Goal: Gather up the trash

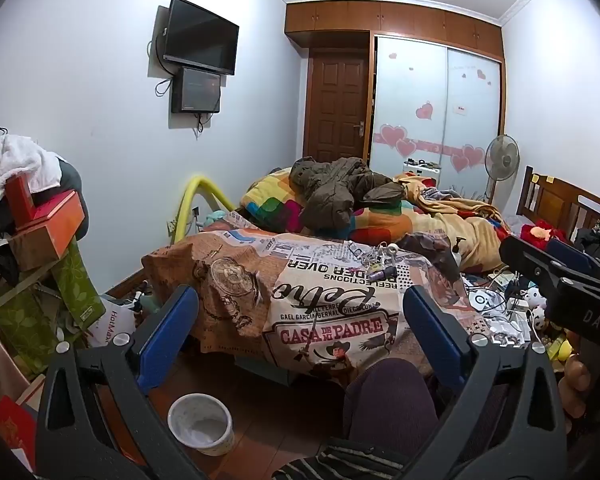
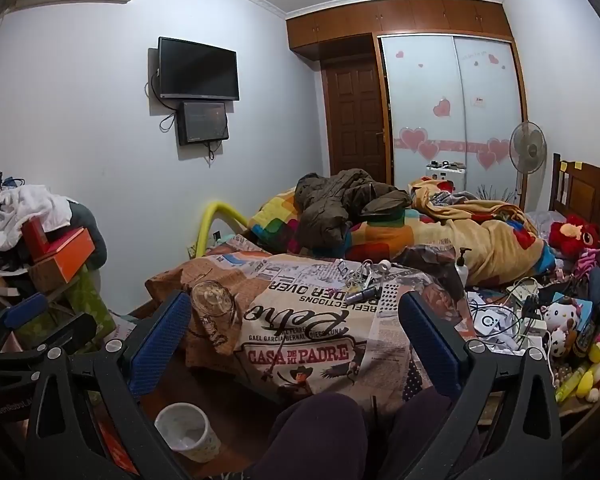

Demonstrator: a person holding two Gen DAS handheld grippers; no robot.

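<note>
Trash, candidate items: small clutter on the printed bedspread, namely a dark tube, a white tape roll and tangled bits beside them. Which of these counts as rubbish cannot be told.

Landmark: white bin on the floor, lined, nothing visible inside.

Position of clutter: beyond the bin, up on the bed, farther from the cameras and to the right of it. The tube's long axis runs across the view, roughly side to side.

Left gripper: jaws spread wide, nothing between them; bin just below its left finger.

Right gripper: jaws spread wide, holding nothing.

Nearer hand, as a judgement: the right, since the clutter sits more squarely between its fingers; the left is better placed over the bin.

View differences: left wrist view shows the right gripper's body at its right edge; right wrist view shows a pump bottle and soft toys right of the clutter more fully.
</note>
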